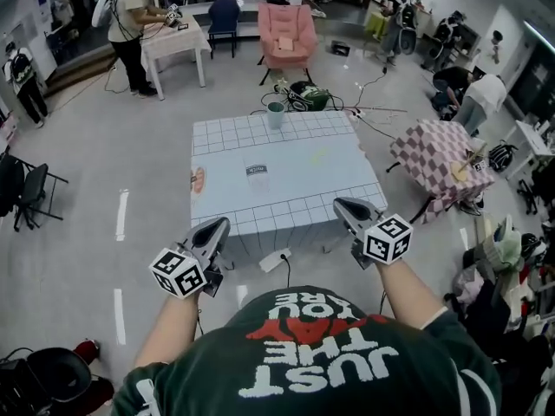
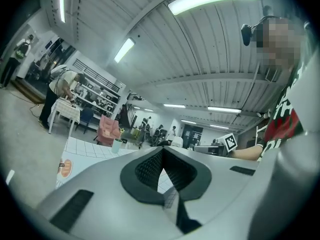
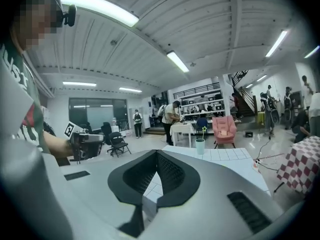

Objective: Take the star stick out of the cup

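Pale-green and upright, the cup stood at the middle of the far edge of the blue, grid-patterned worktop. The star stick rose from it, its yellow star showing just above the rim. The person stood at the near edge, holding the left gripper and the right gripper over that edge, one toward each near corner, both pointing across the worktop toward the cup. Each was well apart from the cup, with the whole depth of the worktop between. In the left gripper view the dark ribbed fingers met at their tips with nothing between them. Only the worktop's grid showed through the gap lower down, and the cup stood far beyond, left of the tips. In the right gripper view the fingers were likewise closed on nothing, and the cup and its star stick stood far ahead, right of the tips. A small dark-printed card lay flat near the worktop's middle, between the grippers and the cup.
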A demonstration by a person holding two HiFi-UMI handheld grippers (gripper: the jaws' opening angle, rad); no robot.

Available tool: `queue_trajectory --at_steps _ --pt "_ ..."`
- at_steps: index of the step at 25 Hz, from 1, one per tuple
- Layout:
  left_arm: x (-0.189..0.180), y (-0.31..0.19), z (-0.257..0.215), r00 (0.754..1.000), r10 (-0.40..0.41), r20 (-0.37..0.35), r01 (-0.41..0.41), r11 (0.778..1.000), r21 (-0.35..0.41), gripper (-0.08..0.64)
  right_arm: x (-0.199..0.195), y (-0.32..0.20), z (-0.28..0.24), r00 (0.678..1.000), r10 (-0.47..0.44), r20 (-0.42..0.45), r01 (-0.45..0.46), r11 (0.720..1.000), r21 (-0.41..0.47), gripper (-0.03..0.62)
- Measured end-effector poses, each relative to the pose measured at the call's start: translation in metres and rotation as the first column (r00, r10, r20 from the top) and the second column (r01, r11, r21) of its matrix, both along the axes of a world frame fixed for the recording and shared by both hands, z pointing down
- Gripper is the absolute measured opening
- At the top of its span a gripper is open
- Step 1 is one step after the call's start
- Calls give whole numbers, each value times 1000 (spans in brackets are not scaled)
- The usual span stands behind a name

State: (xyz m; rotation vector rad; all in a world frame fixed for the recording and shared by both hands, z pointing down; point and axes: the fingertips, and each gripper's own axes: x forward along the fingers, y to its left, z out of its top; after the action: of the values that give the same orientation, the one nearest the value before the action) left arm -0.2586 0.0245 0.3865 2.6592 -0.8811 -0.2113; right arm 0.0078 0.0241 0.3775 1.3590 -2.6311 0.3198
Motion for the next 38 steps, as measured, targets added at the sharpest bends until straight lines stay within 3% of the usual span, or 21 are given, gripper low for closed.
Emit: queue_trajectory --at_steps 9,19,26,31,34,38 --pt "-24 -71 17 998 56 -20 -57 998 -30 4 -15 -66 -3 998 64 -12 -64 998 -6 32" --pt "14 -133 27 999 33 8 -32 997 -65 3 20 -133 22 1000 12 -11 -13 999 -37 32" --pt "63 -221 32 995 -84 45 86 995 -50 4 65 -257 39 993 -111 40 112 993 -23 32" --pt "103 -305 25 973 -228 27 229 970 -82 5 101 -349 49 973 -232 21 233 972 -44 32" --pt "125 -348 19 970 -229 77 234 970 -62 4 110 -393 58 964 -264 31 265 963 -56 32" --pt "136 -407 14 977 -173 126 176 984 -12 5 106 -446 69 969 -241 59 244 969 -42 32"
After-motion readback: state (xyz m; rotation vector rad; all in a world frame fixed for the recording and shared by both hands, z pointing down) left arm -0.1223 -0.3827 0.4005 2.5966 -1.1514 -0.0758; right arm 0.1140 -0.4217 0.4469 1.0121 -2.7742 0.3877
